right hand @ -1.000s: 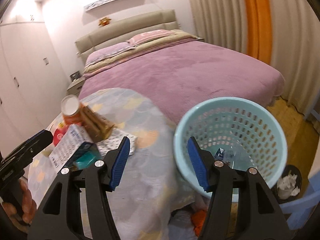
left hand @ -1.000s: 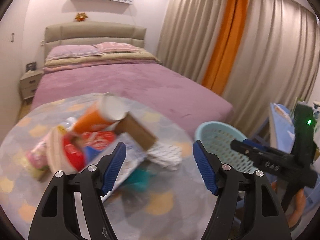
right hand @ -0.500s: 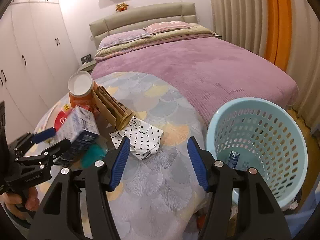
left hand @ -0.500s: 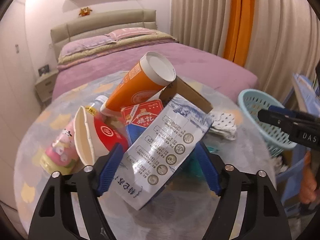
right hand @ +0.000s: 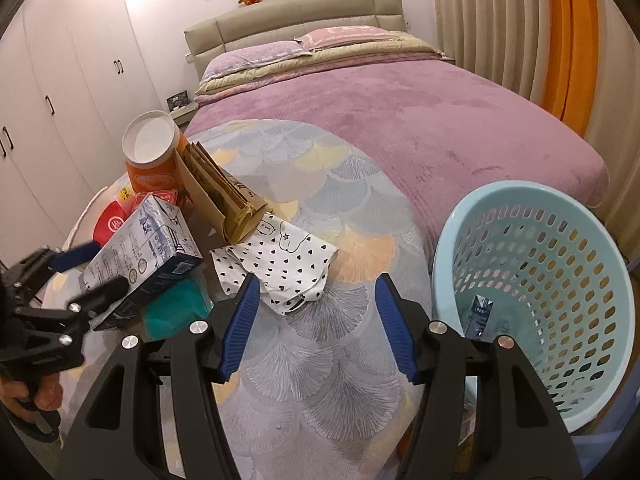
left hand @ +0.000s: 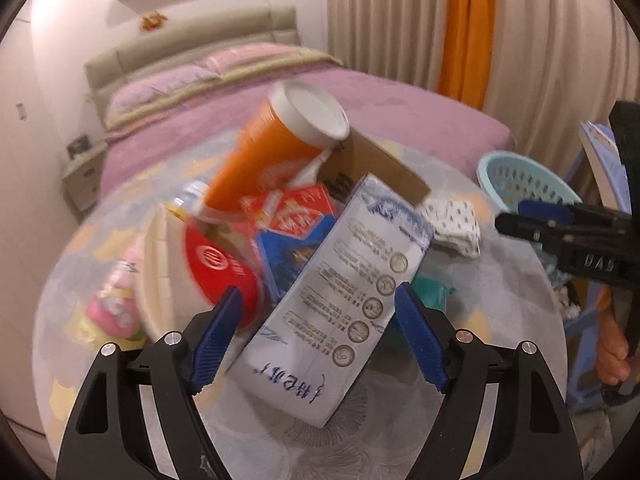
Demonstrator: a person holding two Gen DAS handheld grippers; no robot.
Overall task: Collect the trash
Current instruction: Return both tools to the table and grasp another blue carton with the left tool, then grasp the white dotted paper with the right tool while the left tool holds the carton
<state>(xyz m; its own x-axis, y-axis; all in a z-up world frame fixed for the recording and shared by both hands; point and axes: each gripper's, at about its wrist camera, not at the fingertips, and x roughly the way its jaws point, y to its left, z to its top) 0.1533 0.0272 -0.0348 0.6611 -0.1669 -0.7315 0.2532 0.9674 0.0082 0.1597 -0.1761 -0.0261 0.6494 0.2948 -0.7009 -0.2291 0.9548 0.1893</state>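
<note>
A heap of trash lies on the round table (right hand: 320,360): a white-and-blue carton (left hand: 348,280), an orange cup (left hand: 272,152), a flat cardboard box (left hand: 380,164), a red bowl (left hand: 216,264) and a polka-dot wrapper (right hand: 280,260). My left gripper (left hand: 318,300) straddles the carton (right hand: 148,248). Its jaws are opening and the pads stand just off the carton's sides. My right gripper (right hand: 317,284) hangs open over the tablecloth, in front of the wrapper, with nothing between its fingers. The pale blue basket (right hand: 448,240) stands to its right with a small carton (right hand: 478,316) inside.
A teal item (right hand: 176,308) lies under the carton, and a pink bottle (left hand: 116,304) lies at the heap's left. The purple bed (right hand: 400,112) lies behind the table. White wardrobes (right hand: 60,80) line the left wall. A hand holds each gripper's handle.
My left gripper came down onto the heap, so the carton now lies between its wider jaws. The right gripper swung left from the basket toward the table.
</note>
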